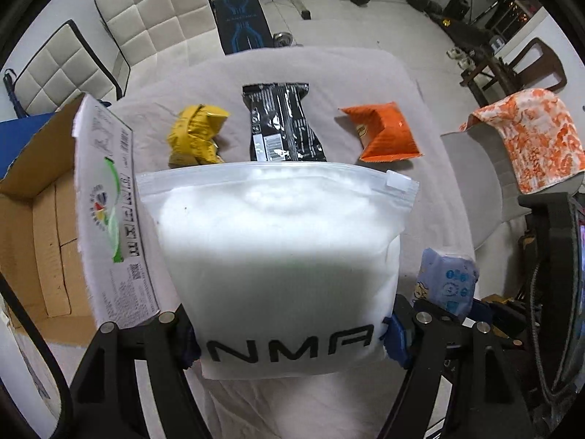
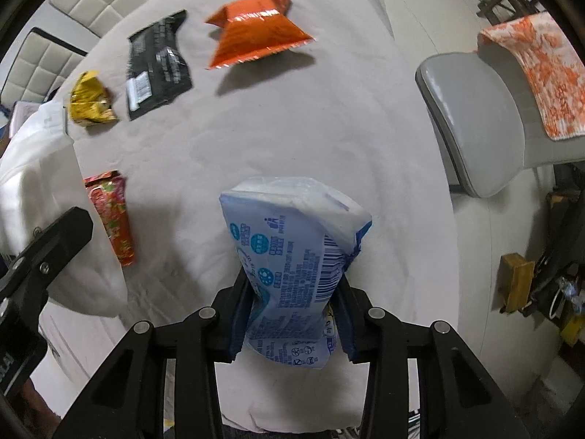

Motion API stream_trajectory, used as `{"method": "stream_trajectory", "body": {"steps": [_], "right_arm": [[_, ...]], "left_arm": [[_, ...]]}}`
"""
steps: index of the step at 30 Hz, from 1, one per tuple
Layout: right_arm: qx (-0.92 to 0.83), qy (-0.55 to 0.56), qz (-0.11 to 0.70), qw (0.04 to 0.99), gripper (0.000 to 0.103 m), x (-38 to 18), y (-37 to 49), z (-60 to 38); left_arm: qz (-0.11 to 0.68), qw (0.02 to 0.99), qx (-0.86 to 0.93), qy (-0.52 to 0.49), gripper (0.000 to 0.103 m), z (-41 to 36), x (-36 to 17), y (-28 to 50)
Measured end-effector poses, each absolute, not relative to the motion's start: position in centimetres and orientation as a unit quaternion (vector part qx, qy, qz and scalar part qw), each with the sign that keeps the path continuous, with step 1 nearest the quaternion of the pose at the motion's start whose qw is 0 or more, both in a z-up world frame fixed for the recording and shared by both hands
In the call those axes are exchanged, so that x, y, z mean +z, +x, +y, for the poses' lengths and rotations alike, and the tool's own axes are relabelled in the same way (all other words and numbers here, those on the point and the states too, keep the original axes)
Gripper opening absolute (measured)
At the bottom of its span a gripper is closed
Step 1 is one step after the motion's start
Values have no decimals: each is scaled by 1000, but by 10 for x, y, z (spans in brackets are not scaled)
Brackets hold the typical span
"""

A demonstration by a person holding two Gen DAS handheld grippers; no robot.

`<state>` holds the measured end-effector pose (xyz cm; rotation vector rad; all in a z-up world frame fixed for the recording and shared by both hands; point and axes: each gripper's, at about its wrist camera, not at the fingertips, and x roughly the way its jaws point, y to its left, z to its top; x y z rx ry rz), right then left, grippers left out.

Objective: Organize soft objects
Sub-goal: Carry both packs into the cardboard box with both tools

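Note:
My left gripper (image 1: 289, 344) is shut on a white zip bag (image 1: 278, 256) marked "NMA", filled with white stuffing, held above the table. My right gripper (image 2: 292, 323) is shut on a light blue tissue pack (image 2: 292, 256), also seen in the left wrist view (image 1: 448, 281). On the grey cloth-covered table (image 2: 292, 128) lie a crumpled yellow packet (image 1: 197, 135), a black packet (image 1: 281, 124), an orange packet (image 1: 384, 131) and a red patterned packet (image 2: 111, 216). The white bag (image 2: 47, 190) and the left gripper's body show at the left of the right wrist view.
An open cardboard box (image 1: 40, 226) with a white printed flap stands at the table's left. A grey chair (image 2: 482, 120) with an orange patterned towel (image 2: 541, 73) is on the right. White padded chairs (image 1: 153, 18) stand behind the table, with gym gear beyond.

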<state>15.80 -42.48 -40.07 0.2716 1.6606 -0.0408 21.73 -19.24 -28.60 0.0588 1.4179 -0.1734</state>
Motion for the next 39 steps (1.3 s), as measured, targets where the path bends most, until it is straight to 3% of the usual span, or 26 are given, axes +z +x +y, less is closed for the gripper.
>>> {"method": "stream_trajectory", "body": {"steps": [10, 24, 32, 39], "right_arm": [[13, 101, 703, 703, 42, -333, 161, -404], [127, 81, 642, 752, 42, -229, 197, -259], [179, 73, 644, 740, 42, -229, 233, -154], [193, 35, 663, 723, 42, -261, 272, -71]], "left_arm": [[616, 784, -82, 0, 74, -182, -244, 215], [594, 802, -39, -53, 74, -24, -190, 225], [602, 794, -11, -80, 74, 70, -203, 251], [642, 759, -12, -109, 74, 133, -251, 292]]}}
